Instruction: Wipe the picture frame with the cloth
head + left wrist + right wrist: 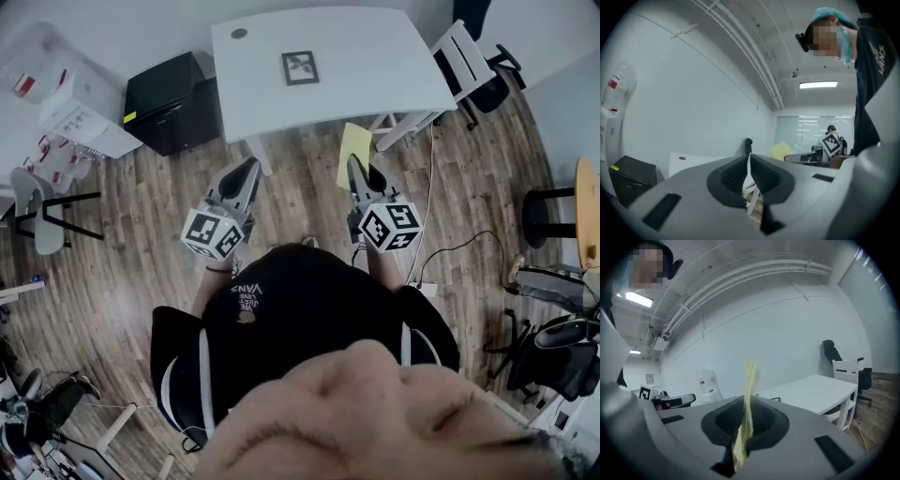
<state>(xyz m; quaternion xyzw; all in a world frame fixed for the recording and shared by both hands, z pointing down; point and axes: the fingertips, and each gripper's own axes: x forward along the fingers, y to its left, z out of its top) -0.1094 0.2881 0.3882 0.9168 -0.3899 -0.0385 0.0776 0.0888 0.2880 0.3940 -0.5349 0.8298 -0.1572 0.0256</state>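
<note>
The small dark picture frame [300, 67] lies flat on the white table [375, 56], ahead of both grippers. A yellow cloth [353, 145] sticks up from my right gripper [354, 164], which is shut on it over the wooden floor, short of the table's front edge. The right gripper view shows the cloth [751, 380] pinched upright between the jaws of that gripper [746, 423]. My left gripper [251, 167] is held level beside it, also short of the table. Its jaws are shut with nothing between them [749, 168]. The cloth [782, 151] shows off to its right.
A black cabinet [173, 98] stands left of the table, with a white unit [80, 108] beyond it. White chairs [469, 61] stand at the table's right end. A grey chair [37, 211] is at far left. Cables [450, 248] trail over the floor at right.
</note>
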